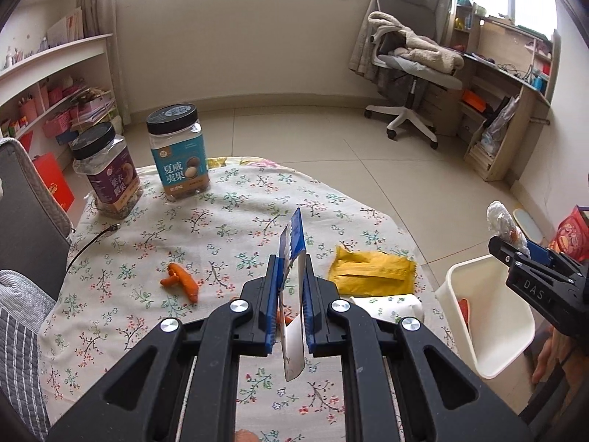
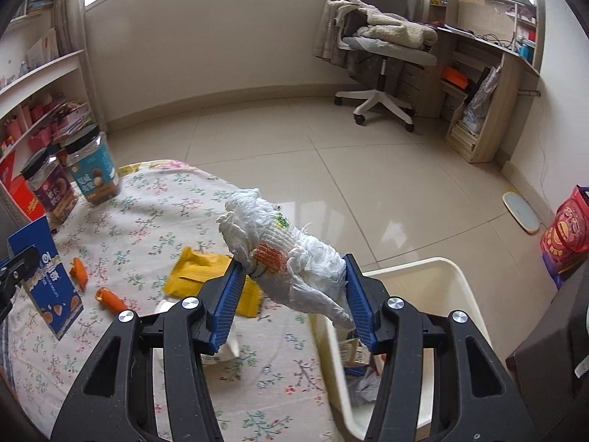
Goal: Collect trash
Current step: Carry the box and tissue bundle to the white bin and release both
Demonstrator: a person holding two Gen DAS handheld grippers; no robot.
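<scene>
Left gripper clamped tight on a flat blue-and-white wrapper, held upright on edge above the floral tablecloth. Right gripper closed around a crumpled white tissue wad with orange and green print, fingers pressing its sides, poised beside the table's edge over the rim of the white bin. Inside the bin, scraps of paper and packaging. On the cloth: yellow packet, orange peel pieces, more white paper near the bin. At the far corner, two dark-lidded snack jars standing side by side
</scene>
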